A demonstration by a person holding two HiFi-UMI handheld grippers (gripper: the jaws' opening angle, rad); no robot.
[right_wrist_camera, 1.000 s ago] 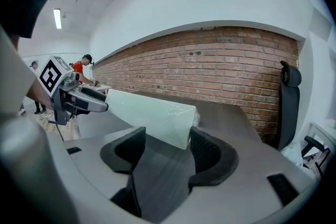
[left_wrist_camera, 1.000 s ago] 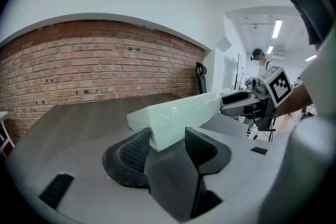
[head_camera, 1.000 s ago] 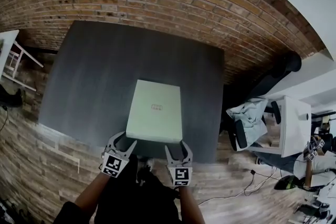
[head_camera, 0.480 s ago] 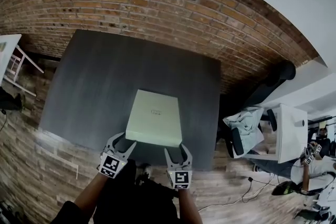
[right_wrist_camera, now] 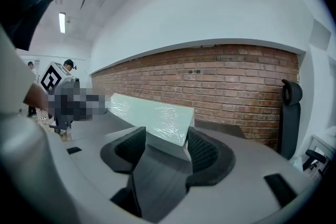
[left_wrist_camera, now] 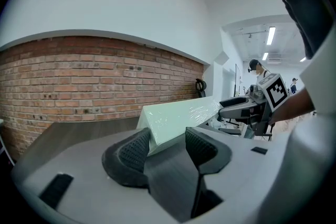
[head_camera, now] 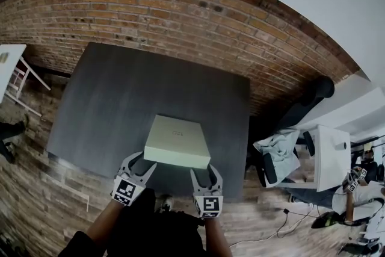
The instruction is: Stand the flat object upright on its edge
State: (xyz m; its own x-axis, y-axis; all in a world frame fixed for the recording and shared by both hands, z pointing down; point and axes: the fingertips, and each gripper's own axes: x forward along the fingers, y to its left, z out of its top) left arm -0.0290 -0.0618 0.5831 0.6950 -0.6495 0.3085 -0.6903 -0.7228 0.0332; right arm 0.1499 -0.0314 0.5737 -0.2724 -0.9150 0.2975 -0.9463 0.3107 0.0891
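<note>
Tilting up now — the box (head_camera: 176, 140) looks shorter front-to-back in the head view than a second ago. I judge its near edge is rising while the far edge stays down on the table (head_camera: 120, 87). It sits by the table's front edge, right of middle. Left gripper (head_camera: 141, 161) clamps the near-left corner and right gripper (head_camera: 204, 170) the near-right one. Both gripper views show a plastic-wrapped corner wedged between the pads. Partway only — not upright yet. There's a small mark (head_camera: 178, 133) on the top face, too tiny to read.

Box (head_camera: 177, 141) sits on the table (head_camera: 108, 93), brick wall (head_camera: 180, 9) behind.
</note>
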